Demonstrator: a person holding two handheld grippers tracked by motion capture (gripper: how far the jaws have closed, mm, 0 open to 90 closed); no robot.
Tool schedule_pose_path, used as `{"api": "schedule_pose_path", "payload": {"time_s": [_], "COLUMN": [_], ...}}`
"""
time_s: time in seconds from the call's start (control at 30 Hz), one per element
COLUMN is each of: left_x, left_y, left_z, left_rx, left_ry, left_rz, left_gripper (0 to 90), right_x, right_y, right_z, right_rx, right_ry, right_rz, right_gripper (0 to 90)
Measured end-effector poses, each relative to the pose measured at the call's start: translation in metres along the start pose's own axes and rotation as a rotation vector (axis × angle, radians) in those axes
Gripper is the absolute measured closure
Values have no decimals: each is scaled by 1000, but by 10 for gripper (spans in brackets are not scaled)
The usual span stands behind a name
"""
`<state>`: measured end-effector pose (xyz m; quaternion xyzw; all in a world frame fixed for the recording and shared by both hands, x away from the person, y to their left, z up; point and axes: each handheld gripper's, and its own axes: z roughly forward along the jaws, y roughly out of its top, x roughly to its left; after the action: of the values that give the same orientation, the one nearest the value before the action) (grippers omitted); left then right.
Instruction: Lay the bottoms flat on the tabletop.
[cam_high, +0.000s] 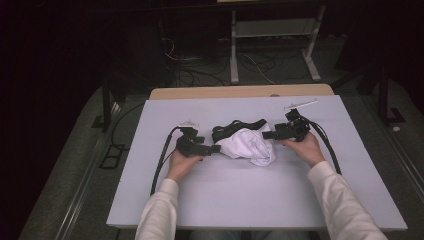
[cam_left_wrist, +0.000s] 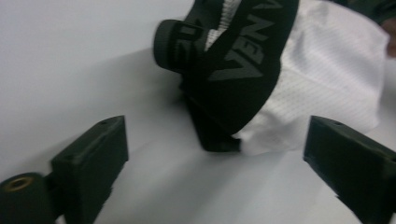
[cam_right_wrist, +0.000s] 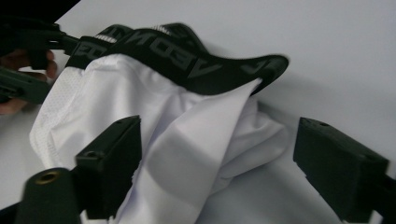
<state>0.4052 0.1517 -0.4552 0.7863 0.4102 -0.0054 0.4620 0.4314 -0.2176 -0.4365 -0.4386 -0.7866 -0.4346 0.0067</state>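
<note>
A crumpled white garment (cam_high: 248, 144) with a black lettered waistband (cam_high: 235, 126) lies in the middle of the pale table (cam_high: 250, 195). My left gripper (cam_high: 216, 148) sits at the garment's left edge, its jaws wide apart, with the waistband (cam_left_wrist: 243, 70) and a white corner (cam_left_wrist: 327, 84) just beyond them. At the right edge my right gripper (cam_high: 265, 135) also stands open, with white fabric (cam_right_wrist: 187, 149) lying between its jaws and the waistband (cam_right_wrist: 187, 60) behind. Neither gripper's pads press on the cloth.
Black cables trail from both grippers across the table. A wooden strip (cam_high: 240, 92) runs along the far edge. Beyond it stand a white metal frame (cam_high: 272, 45) and loose floor cables. Bare tabletop spreads around the garment.
</note>
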Motion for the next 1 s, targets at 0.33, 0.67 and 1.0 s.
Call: {"api": "schedule_pose_path", "payload": {"time_s": [0.33, 0.67, 1.0], "left_x": [-11, -36, -88], "left_y": [5, 46, 77], "left_z": [21, -29, -84], "left_rx": [19, -7, 20], "left_ry": [-57, -39, -11], "left_rz": [67, 185, 296], "left_gripper": [640, 854, 854], "right_x": [8, 45, 90], "right_y": [-4, 3, 15], "right_z": [2, -52, -108], "right_rx": [41, -41, -97], "right_ry": [89, 125, 168], "right_rz": [-23, -45, -72], "right_gripper": [837, 846, 845]}}
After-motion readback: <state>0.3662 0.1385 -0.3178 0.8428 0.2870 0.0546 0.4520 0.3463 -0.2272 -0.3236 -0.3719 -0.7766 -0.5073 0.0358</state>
